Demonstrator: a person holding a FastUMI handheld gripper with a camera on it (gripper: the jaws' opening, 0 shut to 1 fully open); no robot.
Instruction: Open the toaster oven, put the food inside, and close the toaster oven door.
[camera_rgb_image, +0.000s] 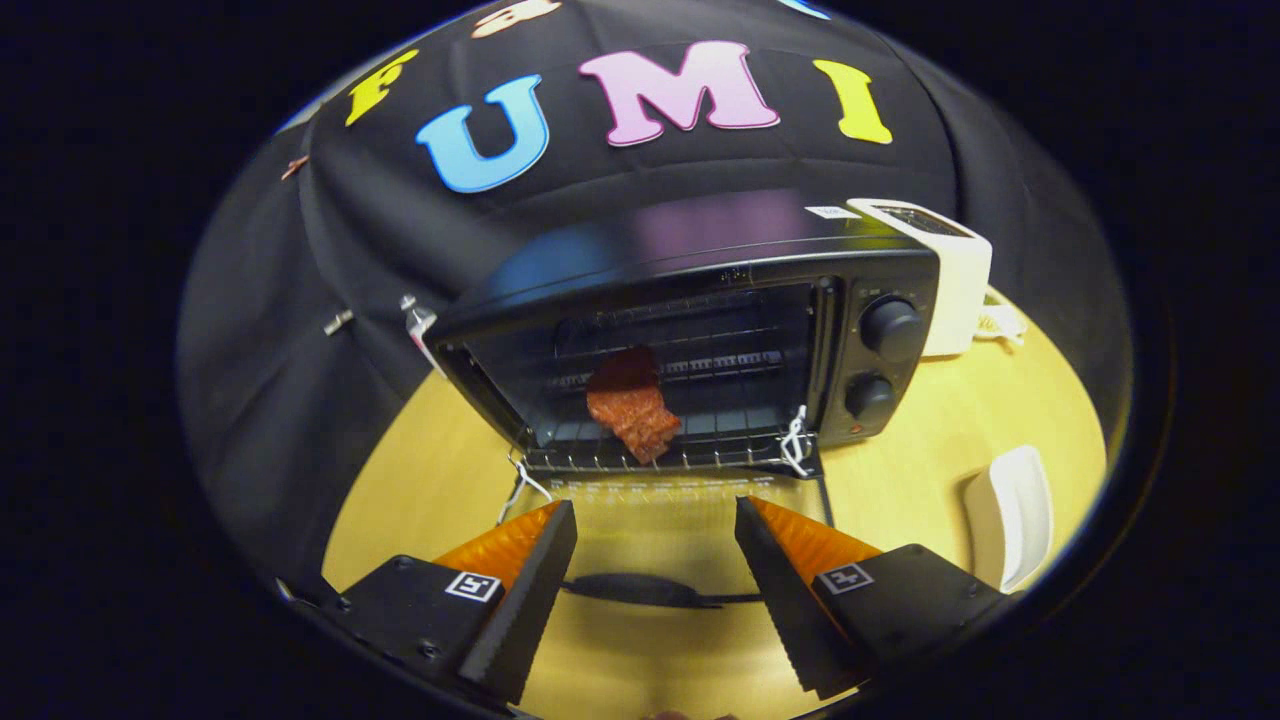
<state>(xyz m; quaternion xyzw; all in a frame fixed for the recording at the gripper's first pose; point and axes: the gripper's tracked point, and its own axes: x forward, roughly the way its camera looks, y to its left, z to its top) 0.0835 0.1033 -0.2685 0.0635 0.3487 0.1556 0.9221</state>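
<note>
Toaster oven (700, 300) open on yellow table (930, 450), one piece of food inside.

Left to right: one silver clip (338, 321) on the black cloth wall; one dark toaster oven, glass door (660, 540) folded down flat toward the fingers, door handle (640, 590) between them; one reddish food piece (632, 405) on the wire rack (690, 440), hanging over its front edge; two knobs (890, 328), stacked; one white appliance (945, 265) behind the oven's right corner; one white object (1010, 515) on the table. Gripper (655, 520) spread apart, holding nothing, above the door.
</note>
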